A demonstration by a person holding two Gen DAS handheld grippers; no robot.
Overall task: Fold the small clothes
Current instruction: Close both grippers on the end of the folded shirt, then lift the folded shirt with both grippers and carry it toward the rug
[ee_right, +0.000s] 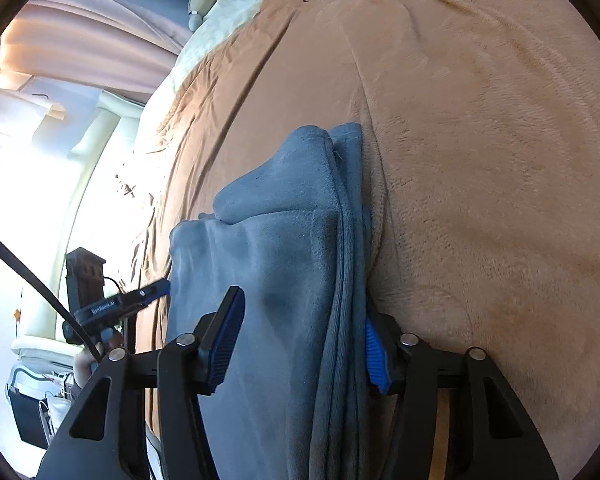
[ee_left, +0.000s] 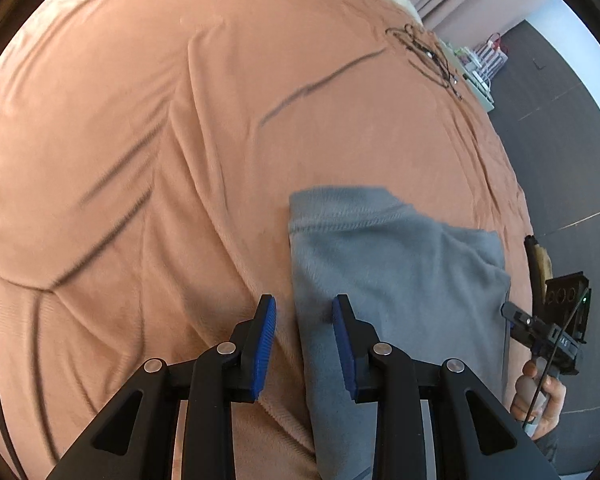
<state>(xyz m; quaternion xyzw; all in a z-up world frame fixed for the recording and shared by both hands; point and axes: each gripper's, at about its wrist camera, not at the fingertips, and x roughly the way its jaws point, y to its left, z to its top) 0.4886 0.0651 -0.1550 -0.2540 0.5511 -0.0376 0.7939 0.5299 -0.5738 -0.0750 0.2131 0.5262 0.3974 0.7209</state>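
Here we've got the grey garment (ee_left: 396, 280) lower right on the blanket (ee_left: 180, 140), soft, floppy; left gripper (ee_left: 304, 336) and right gripper (ee_right: 300, 336) both spread, w/ edges between them; pinch hems.

Grey garment (ee_left: 396, 280) runs off the bottom edge in both views, lower part unseen. Right gripper (ee_right: 300, 340) has its right pad half hidden behind garment folds. Items beside bed (ee_left: 484, 68) too small to identify.

One grey garment (ee_left: 396, 280) is lying on one orange blanket (ee_left: 180, 140); two grippers, left gripper (ee_left: 304, 340) and right gripper (ee_right: 300, 340), are showing, and one tangled cord (ee_left: 424, 54) is resting far off
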